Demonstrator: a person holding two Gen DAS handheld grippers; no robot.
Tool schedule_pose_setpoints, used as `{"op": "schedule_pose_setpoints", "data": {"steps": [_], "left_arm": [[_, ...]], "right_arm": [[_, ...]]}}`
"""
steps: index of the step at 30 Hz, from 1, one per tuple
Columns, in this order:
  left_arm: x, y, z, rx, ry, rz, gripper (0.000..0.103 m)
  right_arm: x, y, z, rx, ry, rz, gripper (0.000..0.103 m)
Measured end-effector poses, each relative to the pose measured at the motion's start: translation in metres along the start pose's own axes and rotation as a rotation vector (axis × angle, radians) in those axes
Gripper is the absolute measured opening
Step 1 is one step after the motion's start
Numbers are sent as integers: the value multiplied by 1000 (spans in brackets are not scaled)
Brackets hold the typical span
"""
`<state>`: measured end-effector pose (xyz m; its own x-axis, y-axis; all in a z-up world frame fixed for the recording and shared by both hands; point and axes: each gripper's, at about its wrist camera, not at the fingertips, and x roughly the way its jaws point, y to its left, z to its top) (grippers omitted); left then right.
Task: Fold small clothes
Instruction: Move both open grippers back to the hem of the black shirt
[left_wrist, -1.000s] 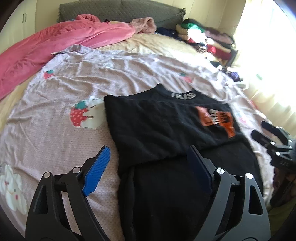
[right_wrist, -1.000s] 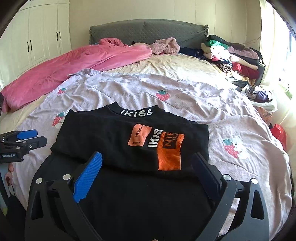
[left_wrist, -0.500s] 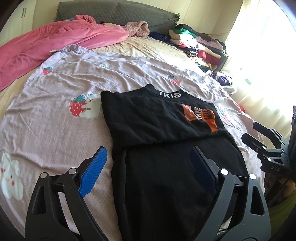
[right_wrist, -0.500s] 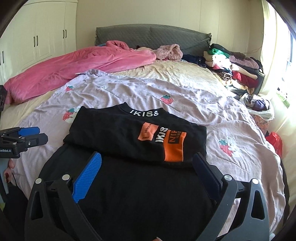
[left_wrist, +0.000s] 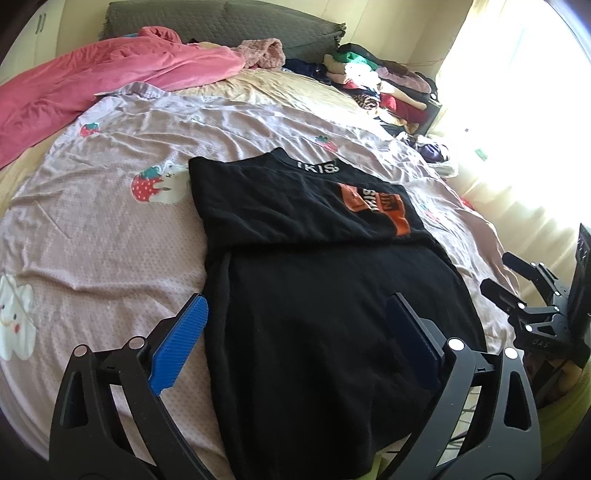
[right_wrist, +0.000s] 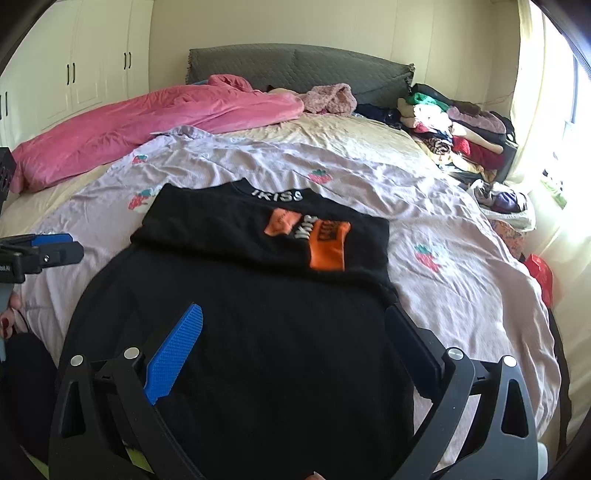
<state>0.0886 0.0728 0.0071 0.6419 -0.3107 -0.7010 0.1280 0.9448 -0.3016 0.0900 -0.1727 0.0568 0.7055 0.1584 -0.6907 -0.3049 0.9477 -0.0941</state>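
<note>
A black garment (left_wrist: 314, 302) with an orange patch (left_wrist: 380, 206) and white "IKISS" lettering lies on the lilac strawberry-print sheet (left_wrist: 110, 229). Its far part is folded toward me over the near part; the near hem hangs at the bed edge. It also shows in the right wrist view (right_wrist: 258, 302). My left gripper (left_wrist: 295, 343) is open and empty above the garment's near left part. My right gripper (right_wrist: 291, 347) is open and empty above its near right part. Each gripper shows at the edge of the other's view, the right one (left_wrist: 517, 284) and the left one (right_wrist: 55, 247).
A pink blanket (right_wrist: 147, 125) lies at the far left of the bed by the grey headboard (right_wrist: 295, 70). A pile of mixed clothes (right_wrist: 458, 129) sits at the far right. White wardrobes (right_wrist: 74, 74) stand at left, a bright window at right.
Both grippers have drawn back toward the near bed edge and risen a little, staying open. The garment looks unmoved.
</note>
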Motion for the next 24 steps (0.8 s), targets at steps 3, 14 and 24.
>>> {"op": "schedule_pose_setpoints", "data": {"steps": [3,14,24], "left_arm": [[-1,-4,-6,8,4,2,90],[-1,-5,-34,10,39,7,90],[4,7,-59,17,88,57,90]], "right_arm": [[-4,-4,-11,8,11,-9,98],[-9,-22,-47,44,60,-29,98],[-5,-41,-71,86,106,-52,98]]}}
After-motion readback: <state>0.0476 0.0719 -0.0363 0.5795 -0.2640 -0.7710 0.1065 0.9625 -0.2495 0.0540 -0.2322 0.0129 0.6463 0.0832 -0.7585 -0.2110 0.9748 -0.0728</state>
